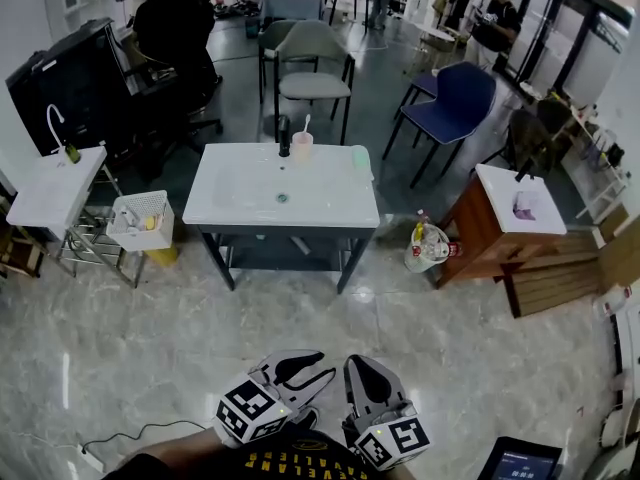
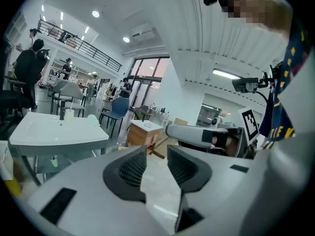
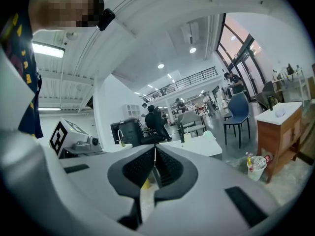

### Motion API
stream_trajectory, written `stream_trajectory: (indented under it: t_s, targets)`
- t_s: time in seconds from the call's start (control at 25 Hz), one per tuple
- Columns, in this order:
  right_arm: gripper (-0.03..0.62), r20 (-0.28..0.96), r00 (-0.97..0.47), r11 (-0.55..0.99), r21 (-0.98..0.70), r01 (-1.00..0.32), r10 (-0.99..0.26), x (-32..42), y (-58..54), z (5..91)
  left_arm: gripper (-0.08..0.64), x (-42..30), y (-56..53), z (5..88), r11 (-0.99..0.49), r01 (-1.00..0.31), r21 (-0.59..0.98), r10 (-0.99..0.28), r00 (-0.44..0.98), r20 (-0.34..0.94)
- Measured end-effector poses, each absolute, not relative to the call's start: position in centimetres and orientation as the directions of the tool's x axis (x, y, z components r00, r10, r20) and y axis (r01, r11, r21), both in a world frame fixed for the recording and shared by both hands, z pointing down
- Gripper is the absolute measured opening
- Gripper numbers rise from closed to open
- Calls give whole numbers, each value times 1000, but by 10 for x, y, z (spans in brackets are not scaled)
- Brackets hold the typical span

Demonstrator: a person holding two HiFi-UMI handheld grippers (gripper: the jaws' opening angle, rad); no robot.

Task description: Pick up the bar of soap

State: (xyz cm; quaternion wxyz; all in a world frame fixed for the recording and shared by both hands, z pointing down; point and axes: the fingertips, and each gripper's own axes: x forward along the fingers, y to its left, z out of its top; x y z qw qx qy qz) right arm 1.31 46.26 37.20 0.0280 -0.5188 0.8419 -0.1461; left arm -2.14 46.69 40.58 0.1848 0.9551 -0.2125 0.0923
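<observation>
The bar of soap (image 1: 361, 155) is a pale green lump at the back right corner of the white washbasin table (image 1: 230, 208), far ahead of me. It also shows as a small pale shape in the left gripper view (image 2: 93, 119) and the right gripper view (image 3: 209, 135). Both grippers are held low and close to my body, well short of the table. My left gripper (image 1: 312, 366) (image 2: 156, 154) is open, with only floor between its pads. My right gripper (image 1: 362, 363) (image 3: 155, 154) is shut with nothing in it.
On the table stand a black tap (image 1: 284, 136) and a pink cup (image 1: 302, 146). A white basket (image 1: 140, 218) and a small white stand (image 1: 55, 188) are to its left. A bag of bottles (image 1: 428, 246) and a wooden cabinet (image 1: 500, 223) are to its right. Chairs (image 1: 312, 63) stand behind; a cable (image 1: 130, 438) lies on the floor.
</observation>
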Motion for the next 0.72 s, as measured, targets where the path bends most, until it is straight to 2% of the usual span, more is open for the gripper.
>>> stream_trajectory:
  t_s: [0.36, 0.72]
  targets:
    - [18, 138, -394, 338, -312, -888, -909, 6, 415, 379, 141, -41, 421, 409, -837, -427, 341, -359, 901, 244]
    - [18, 177, -335, 274, -299, -914, -925, -32, 362, 386, 141, -78, 364, 418, -846, -376, 378, -313, 924, 218]
